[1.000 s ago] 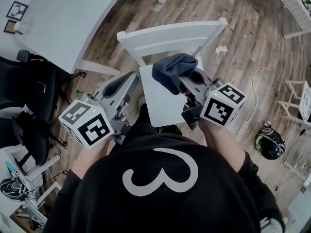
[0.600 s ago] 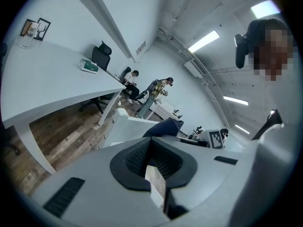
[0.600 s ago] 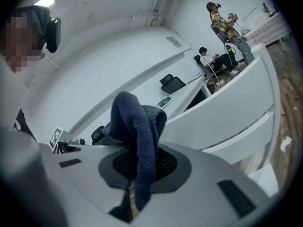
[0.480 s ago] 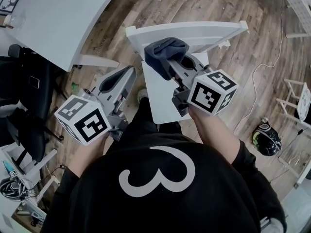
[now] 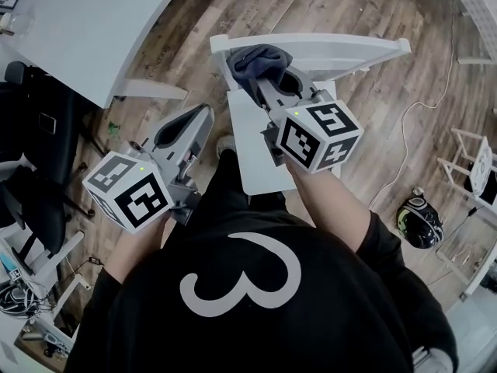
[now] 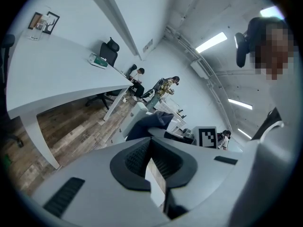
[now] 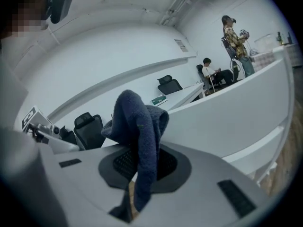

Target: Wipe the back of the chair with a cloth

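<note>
Now the right gripper point(image 5: 266, 85) is squeezing a dark blue woolly cloth point(image 5: 256, 59) tight between its two jaws. The cloth is bunched up. It sits against the top bar of the white wooden chair point(image 5: 349, 50), near the bar's left end. Part of the cloth hangs down between the jaws. The left gripper point(image 5: 203, 115) is held beside the left edge of the chair seat, over the brown wooden floor point(image 5: 373, 123). Its jaws are pressed together at the tips, and they hold nothing. A big white table point(image 5: 93, 29) stands off to the left of the chair.
</note>
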The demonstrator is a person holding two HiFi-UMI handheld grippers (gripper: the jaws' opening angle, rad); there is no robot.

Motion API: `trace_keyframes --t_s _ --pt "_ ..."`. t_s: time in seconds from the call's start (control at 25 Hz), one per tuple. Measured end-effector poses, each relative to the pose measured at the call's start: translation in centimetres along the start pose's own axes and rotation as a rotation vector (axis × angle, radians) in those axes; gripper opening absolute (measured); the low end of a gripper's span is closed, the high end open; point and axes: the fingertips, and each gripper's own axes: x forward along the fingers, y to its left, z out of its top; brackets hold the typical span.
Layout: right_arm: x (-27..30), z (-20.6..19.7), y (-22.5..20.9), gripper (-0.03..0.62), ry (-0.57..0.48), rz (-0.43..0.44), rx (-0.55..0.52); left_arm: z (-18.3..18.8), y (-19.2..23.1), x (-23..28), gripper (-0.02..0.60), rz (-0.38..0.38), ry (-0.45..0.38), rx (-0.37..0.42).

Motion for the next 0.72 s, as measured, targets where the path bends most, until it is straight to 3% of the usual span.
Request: trace_keyframes --t_s 0.32,0.72 --pt "1.0 -0.3 0.9 0.046 -0.026 -0.062 -0.133 -0.2 0.9 -0.4 0.014 0.009 -0.004 -0.02" --pt "1.1 -0.1 0.7 0.046 -0.041 -0.079 -0.124 -0.7 0.4 -0.2 0.014 0.009 0.015 -0.015"
